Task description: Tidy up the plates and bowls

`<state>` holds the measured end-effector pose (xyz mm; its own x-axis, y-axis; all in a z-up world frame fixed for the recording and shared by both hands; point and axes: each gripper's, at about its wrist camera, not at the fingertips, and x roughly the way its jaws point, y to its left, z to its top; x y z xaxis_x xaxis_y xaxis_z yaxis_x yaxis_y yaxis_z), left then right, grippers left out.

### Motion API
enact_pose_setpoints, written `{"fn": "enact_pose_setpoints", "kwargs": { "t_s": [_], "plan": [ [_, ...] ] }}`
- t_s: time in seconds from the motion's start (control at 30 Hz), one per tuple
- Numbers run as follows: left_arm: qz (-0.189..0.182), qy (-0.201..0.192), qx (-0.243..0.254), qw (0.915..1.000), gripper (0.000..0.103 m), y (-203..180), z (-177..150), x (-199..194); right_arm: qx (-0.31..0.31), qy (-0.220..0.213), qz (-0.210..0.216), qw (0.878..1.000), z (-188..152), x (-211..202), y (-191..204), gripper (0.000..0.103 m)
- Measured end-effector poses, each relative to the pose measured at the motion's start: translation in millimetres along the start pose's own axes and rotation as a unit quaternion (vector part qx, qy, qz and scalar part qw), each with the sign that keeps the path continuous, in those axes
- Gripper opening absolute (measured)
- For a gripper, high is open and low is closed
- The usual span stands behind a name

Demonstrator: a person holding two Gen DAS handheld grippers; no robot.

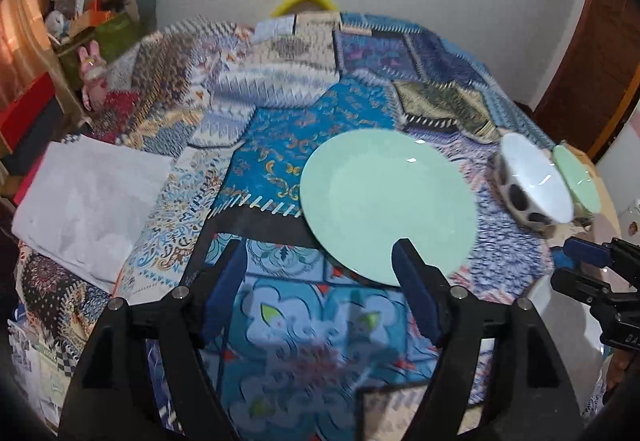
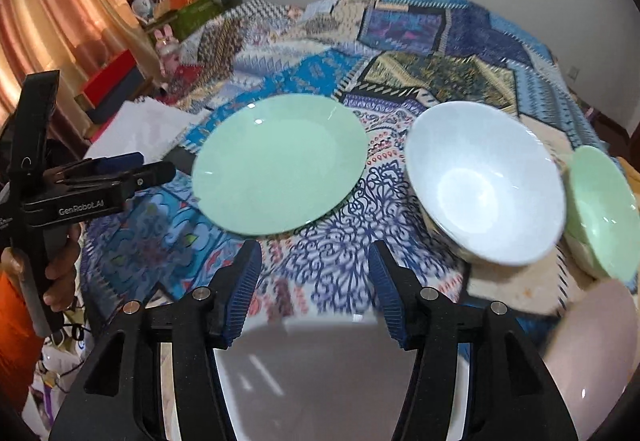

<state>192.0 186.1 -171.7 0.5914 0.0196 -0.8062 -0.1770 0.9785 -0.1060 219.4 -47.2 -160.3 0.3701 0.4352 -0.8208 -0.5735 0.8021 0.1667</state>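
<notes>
- Your left gripper (image 1: 320,265) hangs spread and empty, one finger overlapping the near rim of the flat mint-green round plate (image 1: 386,203).
- Your right gripper (image 2: 314,273) is also spread, holding nothing, above a glossy white plate (image 2: 320,381).
- The white spotted bowl (image 2: 482,183) looks tilted against the small green bowl (image 2: 602,211), so a nudge could tip it.
- Those bowls sit near the quilted patchwork cloth's (image 1: 280,161) right edge, with open room to the left.
</notes>
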Motion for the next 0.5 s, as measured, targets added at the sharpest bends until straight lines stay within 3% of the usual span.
{"fn": "enact_pose_setpoints", "kwargs": {
  "t_s": [0.1, 0.17, 0.37, 0.5],
  "plan": [
    [-0.026, 0.032, -0.005, 0.9991, 0.072, 8, 7, 24, 0.011, 0.024, 0.001, 1.000, 9, 19, -5, 0.047],
    [-0.025, 0.041, -0.002, 0.9989, 0.064, 10, 11, 39, 0.015, 0.037, 0.003, 0.999, 14, 27, -7, 0.040],
    [-0.031, 0.078, -0.009, 0.9964, 0.050, 14, 23, 80, 0.019, 0.063, -0.003, 0.998, 23, 49, -9, 0.035],
    [-0.029, 0.069, 0.004, 0.9972, 0.049, 11, 33, 92, 0.029, 0.076, 0.012, 0.997, 30, 60, -8, 0.031]
  ]
}}
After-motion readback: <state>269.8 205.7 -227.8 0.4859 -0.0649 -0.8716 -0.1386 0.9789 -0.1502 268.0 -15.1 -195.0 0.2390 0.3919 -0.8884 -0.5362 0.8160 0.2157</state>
